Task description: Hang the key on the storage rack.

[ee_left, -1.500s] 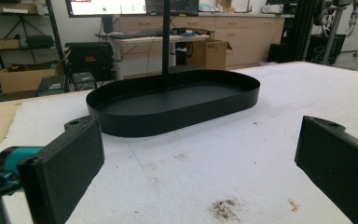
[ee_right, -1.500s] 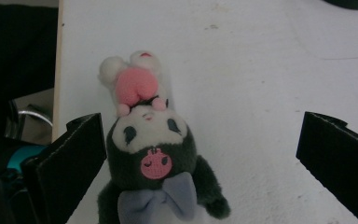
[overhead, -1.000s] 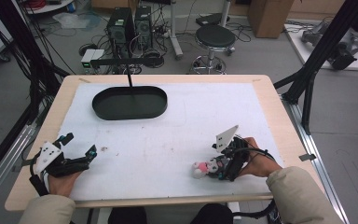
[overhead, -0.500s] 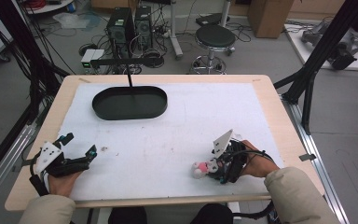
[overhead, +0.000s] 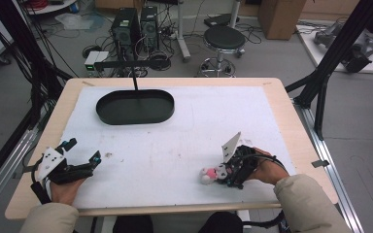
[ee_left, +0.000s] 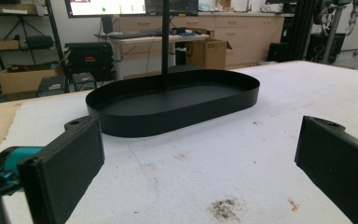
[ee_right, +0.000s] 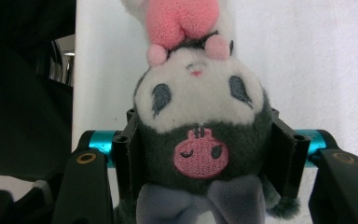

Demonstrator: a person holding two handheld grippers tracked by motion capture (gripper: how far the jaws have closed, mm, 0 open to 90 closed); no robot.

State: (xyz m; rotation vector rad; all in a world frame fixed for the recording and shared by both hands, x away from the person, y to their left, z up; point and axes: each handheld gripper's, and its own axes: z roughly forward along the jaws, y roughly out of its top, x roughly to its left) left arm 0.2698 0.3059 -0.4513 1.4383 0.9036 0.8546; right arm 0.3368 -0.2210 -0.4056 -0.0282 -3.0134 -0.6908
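The plush toy (ee_right: 200, 126) has a white face, a dark grey hood with a pink embroidered skull, pink pompoms and a pale lilac bow. The tray (overhead: 135, 106) is black. The table (overhead: 281, 97) is light wood under a white mat (overhead: 184, 141) with brownish stains.
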